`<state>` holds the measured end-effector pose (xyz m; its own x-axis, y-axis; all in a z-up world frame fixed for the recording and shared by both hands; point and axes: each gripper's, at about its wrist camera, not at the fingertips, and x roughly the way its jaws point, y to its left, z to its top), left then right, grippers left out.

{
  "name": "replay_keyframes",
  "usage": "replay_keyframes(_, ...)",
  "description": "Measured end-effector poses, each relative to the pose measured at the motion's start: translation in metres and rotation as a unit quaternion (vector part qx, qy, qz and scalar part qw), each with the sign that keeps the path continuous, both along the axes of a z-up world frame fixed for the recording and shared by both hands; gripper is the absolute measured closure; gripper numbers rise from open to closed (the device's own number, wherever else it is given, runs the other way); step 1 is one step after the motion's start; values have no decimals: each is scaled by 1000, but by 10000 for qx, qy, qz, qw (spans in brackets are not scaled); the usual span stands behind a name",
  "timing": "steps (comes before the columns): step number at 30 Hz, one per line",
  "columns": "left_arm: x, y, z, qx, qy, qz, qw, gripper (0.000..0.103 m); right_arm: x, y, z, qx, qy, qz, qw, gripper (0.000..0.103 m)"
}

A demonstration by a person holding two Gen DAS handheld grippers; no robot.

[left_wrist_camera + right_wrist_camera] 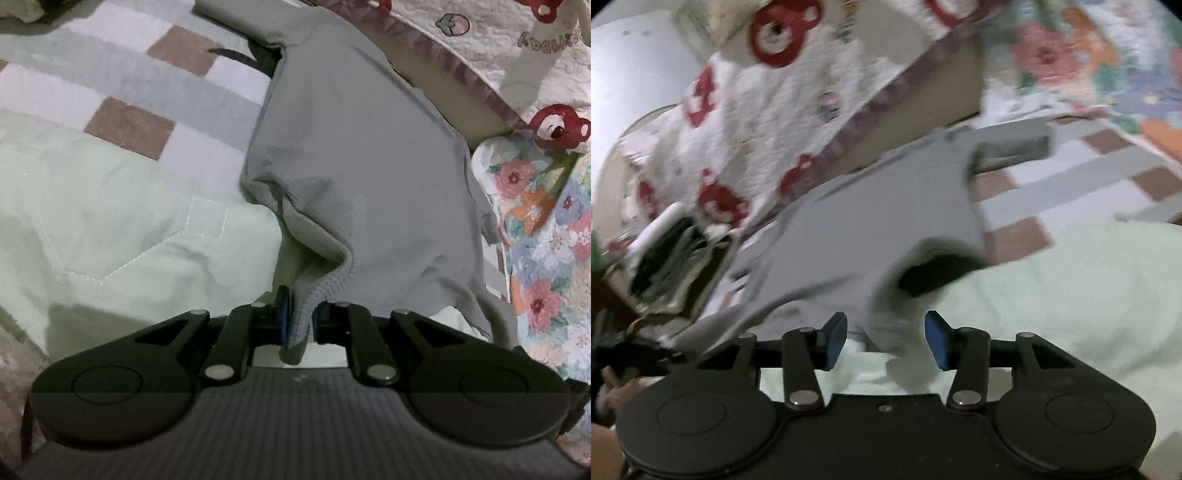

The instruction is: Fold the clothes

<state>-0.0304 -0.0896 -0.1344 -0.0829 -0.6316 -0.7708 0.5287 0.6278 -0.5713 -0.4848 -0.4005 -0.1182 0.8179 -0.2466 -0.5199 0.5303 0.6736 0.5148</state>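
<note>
Nearest in the left wrist view, the left tongs [299,321] are clamped on the ribbed hem of a grey sweatshirt [354,155]; the cloth hides most of the blue pads. From there the smooth grey fabric rises and spreads away over a pale green quilt [122,229] with stitched lines. Beyond lies a checked bedsheet [155,85] in grey, white and brown squares. Far right, a floral blanket [546,236] is cut off by the edge.

In the right wrist view, heavily blurred, the right tongs [885,339] stand apart, their blue pads [833,341] bare, with a grey edge of the sweatshirt [871,229] loosely between them, not pinched. A dark sleeve opening gapes just beyond. Farther off hangs a white quilted cover [768,110] with red prints; its details are smeared.
</note>
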Motion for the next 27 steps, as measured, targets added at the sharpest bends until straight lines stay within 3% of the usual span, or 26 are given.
replay_keyframes(4, -3, -1, -1, 37, -156, -36, 9999, 61, 20, -5, -6, -84, 308, 164, 9994, 43)
replay_keyframes(8, -8, -7, -2, 438, -449, -37, 9980, 59, 27, -17, -22, 182, 372, -205, 9989, 43)
replay_keyframes(11, -9, -8, -3, 471, -474, -163, 9976, 53, 21, -29, -36, 982, -214, -474, 9938, 42)
replay_keyframes(12, -9, -8, -3, 477, -479, -185, 9975, 52, 20, -32, -39, 1221, -402, -516, 9904, 48)
replay_keyframes(13, -9, -9, -4, 491, -470, -199, 9975, 51, 20, -34, -42, 1437, -557, -556, 9865, 67)
replay_keyframes(15, -8, -10, -6, 528, -429, -224, 9974, 48, 22, -30, -40, 1305, -519, -582, 9884, 92)
replay_keyframes(18, -8, -11, -7, 461, -347, -238, 9980, 39, 23, -20, -30, 741, -532, -551, 9943, 92)
replay_keyframes(21, -12, -12, -4, 384, -313, -413, 9979, 44, 21, -12, -22, 433, -756, -468, 9951, 92)
replay_keyframes(23, -16, -11, 1, 274, -416, -509, 9975, 87, 23, -7, -17, 191, -602, -451, 9970, 91)
replay_keyframes(27, -15, -13, 1, 404, -623, -228, 9970, 81, 28, 0, -15, -196, -54, -413, 9989, 83)
